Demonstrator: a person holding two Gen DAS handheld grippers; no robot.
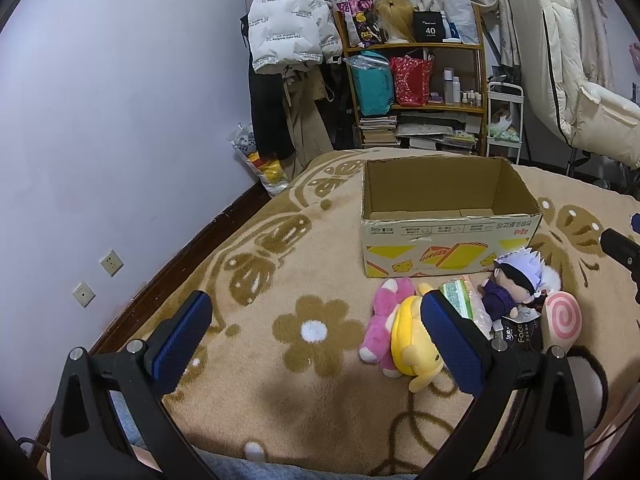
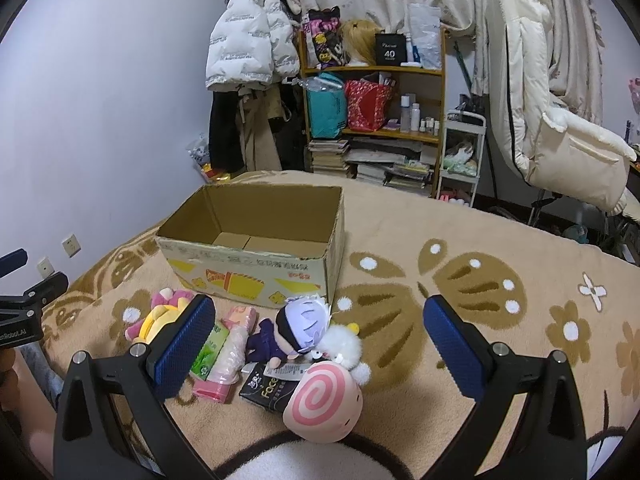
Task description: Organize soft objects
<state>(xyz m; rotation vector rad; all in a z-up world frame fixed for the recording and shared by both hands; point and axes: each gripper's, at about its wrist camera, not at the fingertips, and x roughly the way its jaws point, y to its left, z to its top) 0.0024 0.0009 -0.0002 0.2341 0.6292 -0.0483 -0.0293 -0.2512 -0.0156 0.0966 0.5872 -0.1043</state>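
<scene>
Both grippers, left (image 1: 316, 344) and right (image 2: 320, 344), hover wide open and empty. Toys (image 2: 304, 326) lie before the box (image 2: 256, 276), nearer the right.

The left black two-finger gripper with blue ribbed pads (image 1: 316, 344) hovers with its jaws spread wide and nothing between them, its fingers pointing toward the far side of the scene. The right black two-finger gripper with blue ribbed pads (image 2: 320, 346) hovers likewise, jaws wide apart and empty, level with the left one and to its right.
</scene>
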